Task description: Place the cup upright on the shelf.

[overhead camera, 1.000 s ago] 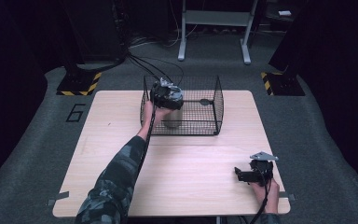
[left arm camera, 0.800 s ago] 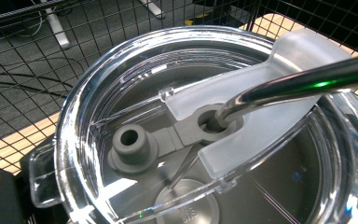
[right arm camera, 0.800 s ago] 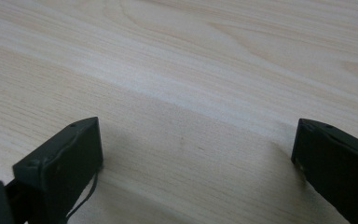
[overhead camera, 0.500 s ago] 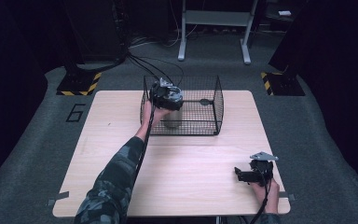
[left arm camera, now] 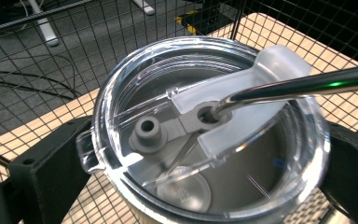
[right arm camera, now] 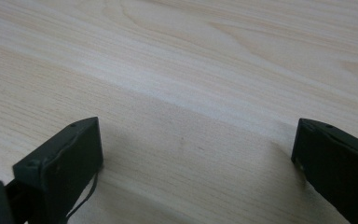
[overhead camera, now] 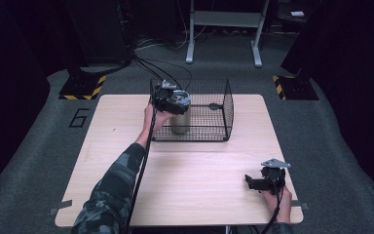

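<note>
Pale wood counter (overhead camera: 190, 185): we see a light-grained top on a grey carpeted floor, mostly bare; in the right gripper view the same grain runs under the jaws.
Wire basket (overhead camera: 221, 105): black mesh, standing at the far middle of the counter, open at the top. In the left gripper view we look through its mesh (left arm camera: 42, 56) to the floor and the counter beyond.
Tumbler (overhead camera: 179, 122): a metal cup standing upright inside the basket, at its left end, near the front wall.
Lid (left arm camera: 205, 135): clear plastic, seated on the tumbler's rim, with a frosted slider across it and a small grey knob beside the hole.
Straw (left arm camera: 303, 84): a shiny metal tube, passing through the lid's hole and leaning off to the right in the left gripper view.
Left tool (overhead camera: 171, 100): we hold it over the basket's left end; its jaws stand on either side of the lid's rim, close against it, gripping the tumbler at the top.
Right tool (overhead camera: 253, 183): it rests low at the near right corner of the counter, well apart from the basket; its jaws stand wide apart with only bare wood between them.
</note>
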`<state>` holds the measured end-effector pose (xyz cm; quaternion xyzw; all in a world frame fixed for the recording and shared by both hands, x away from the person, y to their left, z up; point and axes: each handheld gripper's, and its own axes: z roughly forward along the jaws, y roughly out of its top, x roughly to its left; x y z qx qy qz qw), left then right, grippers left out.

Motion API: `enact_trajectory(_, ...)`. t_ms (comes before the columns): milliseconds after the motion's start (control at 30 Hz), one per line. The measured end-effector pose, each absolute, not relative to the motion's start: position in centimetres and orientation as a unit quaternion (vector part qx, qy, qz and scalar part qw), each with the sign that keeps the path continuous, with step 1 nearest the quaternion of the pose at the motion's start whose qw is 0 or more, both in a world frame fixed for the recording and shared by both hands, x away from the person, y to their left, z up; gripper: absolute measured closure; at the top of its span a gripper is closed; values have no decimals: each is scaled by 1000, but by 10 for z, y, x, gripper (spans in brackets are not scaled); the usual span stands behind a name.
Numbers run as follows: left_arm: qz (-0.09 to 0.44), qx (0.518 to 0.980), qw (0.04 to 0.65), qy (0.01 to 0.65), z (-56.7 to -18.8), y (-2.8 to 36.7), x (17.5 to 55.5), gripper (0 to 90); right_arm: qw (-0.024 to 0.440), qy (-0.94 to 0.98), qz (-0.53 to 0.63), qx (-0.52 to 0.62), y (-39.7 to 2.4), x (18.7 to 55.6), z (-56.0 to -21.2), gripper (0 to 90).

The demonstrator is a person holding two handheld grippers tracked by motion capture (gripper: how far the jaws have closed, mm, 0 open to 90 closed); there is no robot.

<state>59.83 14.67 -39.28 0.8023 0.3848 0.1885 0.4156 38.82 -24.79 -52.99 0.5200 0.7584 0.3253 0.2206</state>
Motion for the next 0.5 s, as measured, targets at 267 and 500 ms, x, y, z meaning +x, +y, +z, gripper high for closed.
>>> enact_trajectory(267,178,804,415,387,-378,158,582,2,220,759,325,519,-248,388,-530,13)
enact_trajectory(500,184,811,415,370,-365,168,561,2,220,758,326,520,-248,388,-530,13)
